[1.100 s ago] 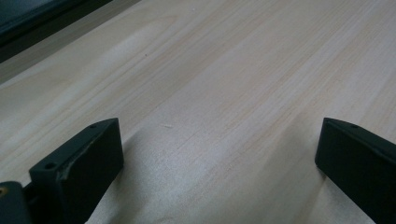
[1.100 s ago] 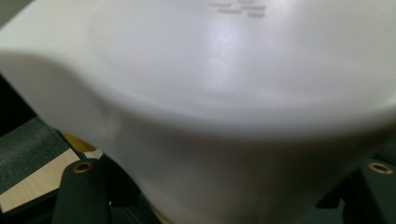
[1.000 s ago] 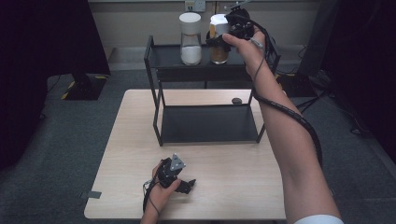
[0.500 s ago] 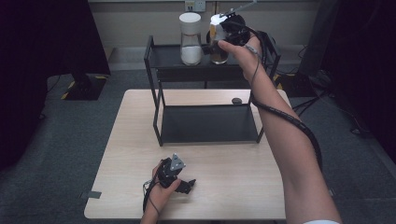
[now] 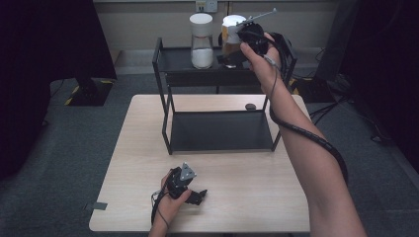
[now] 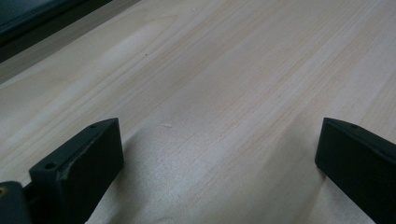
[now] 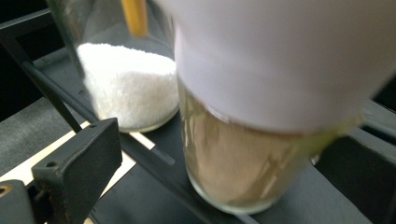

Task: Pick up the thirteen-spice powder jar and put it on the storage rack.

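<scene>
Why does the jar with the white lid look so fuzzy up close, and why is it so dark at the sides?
In the right gripper view the brown-filled jar sits very near the lens, so its white lid smears into blur. In the high view the table is brightly lit while both side edges fall into deep shadow. In the left gripper view the wood shows a soft pale sheen.

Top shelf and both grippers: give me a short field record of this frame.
rack: black two-level rack at the table's far edge
top shelf: white-powder jar beside brown-powder jar, both white-lidded
right gripper: jaws just opened, standing either side of the brown-powder jar
left gripper: open, resting on the table, nothing between its jaws
</scene>
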`<action>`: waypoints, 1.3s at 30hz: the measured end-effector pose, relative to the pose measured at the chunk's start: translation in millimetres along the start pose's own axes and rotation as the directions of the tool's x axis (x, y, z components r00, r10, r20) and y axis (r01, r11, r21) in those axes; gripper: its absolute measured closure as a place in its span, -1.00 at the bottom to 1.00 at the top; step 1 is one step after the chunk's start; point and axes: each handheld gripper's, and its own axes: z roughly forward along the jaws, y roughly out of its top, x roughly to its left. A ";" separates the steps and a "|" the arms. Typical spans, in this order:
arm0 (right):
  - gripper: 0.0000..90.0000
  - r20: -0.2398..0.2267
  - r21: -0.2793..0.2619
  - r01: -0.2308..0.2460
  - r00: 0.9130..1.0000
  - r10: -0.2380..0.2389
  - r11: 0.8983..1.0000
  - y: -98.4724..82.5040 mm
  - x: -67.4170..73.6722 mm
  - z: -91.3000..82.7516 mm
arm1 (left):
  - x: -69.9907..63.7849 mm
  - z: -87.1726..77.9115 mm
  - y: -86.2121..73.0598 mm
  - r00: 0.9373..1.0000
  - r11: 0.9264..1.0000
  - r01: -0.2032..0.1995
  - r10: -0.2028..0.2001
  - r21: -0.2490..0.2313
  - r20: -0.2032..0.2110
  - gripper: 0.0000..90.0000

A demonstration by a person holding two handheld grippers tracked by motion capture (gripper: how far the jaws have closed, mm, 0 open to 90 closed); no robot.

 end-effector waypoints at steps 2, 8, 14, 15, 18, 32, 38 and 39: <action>-0.98 -0.008 -0.011 -0.009 1.000 0.009 1.000 -5.4 -0.2 -4.2 | 0.0 0.0 0.0 1.000 1.000 0.000 0.000 0.000 0.000 -0.99; -0.99 -0.024 -0.011 -0.009 1.000 0.008 1.000 -17.7 1.2 -15.1 | -0.7 -0.1 -0.2 1.000 1.000 0.002 -0.002 0.000 -0.002 -0.99; -0.98 -0.045 -0.007 -0.011 0.999 0.011 1.000 -28.7 0.2 -22.9 | -0.7 -0.3 -0.1 1.000 1.000 0.002 -0.002 0.000 -0.003 -0.99; -0.98 -0.049 -0.011 -0.011 0.999 0.010 1.000 -31.3 -0.1 -23.6 | -0.8 -0.3 -0.1 1.000 1.000 0.002 -0.002 0.001 -0.003 -0.99; -0.98 -0.063 -0.009 -0.008 0.998 0.007 1.000 -37.9 -0.2 -25.3 | -0.8 -0.3 -0.1 1.000 1.000 0.002 -0.002 0.001 -0.003 -0.99; -0.98 -0.134 -0.017 -0.014 0.991 0.011 1.000 -78.3 3.3 -27.5 | -1.1 -0.2 -0.4 1.000 1.000 0.004 -0.004 -0.001 -0.004 -0.99; -0.98 -0.152 -0.013 -0.010 0.988 0.008 1.000 -98.0 3.7 -23.8 | -1.1 -0.2 -0.4 1.000 1.000 0.005 -0.005 -0.001 -0.004 -0.99; -0.98 -0.156 -0.013 -0.015 0.988 0.012 1.000 -101.5 3.5 -23.0 | -1.2 -0.2 -0.4 1.000 1.000 0.004 -0.004 -0.001 -0.004 -0.99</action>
